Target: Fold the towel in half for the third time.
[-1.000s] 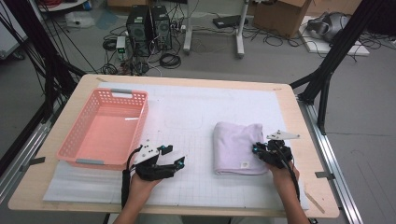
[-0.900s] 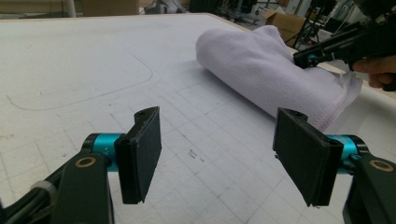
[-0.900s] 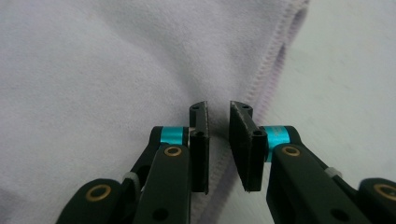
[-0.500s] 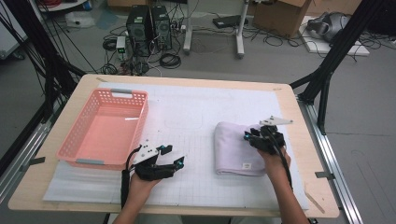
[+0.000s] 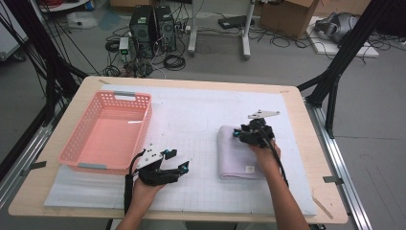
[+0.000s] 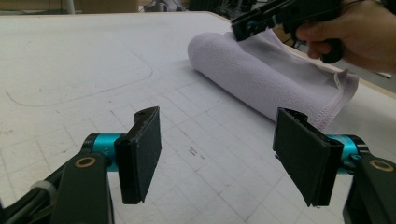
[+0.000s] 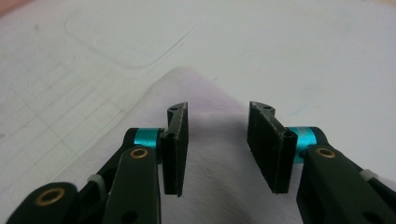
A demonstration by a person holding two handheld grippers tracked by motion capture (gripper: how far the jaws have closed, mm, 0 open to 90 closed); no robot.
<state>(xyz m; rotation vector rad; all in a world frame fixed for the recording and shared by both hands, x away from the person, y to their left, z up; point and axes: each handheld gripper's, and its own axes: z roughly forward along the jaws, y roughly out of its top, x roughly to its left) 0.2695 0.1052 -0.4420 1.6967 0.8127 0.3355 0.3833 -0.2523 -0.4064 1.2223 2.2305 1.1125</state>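
- The folded towel is shown lying flat on the white gridded mat at the right half of the table, well apart from the pink basket at the left.
- In the high view the towel's long axis is seen running from the near edge of the table toward the far edge; its rolled fold faces left, toward the basket, and a small label is seen near its near right corner.
- The right gripper is held over the far end of the towel. Its fingers have just been opening and are seen apart, with towel cloth below the gap and nothing pressed between them.
- The left gripper is seen low over the mat, left of the towel, fingers wide apart with bare mat between them.
- In the left gripper view the rounded fold and stitched hem of the towel are seen from the side, with the right gripper above; in the right gripper view only the weave and far edge of the towel are given.
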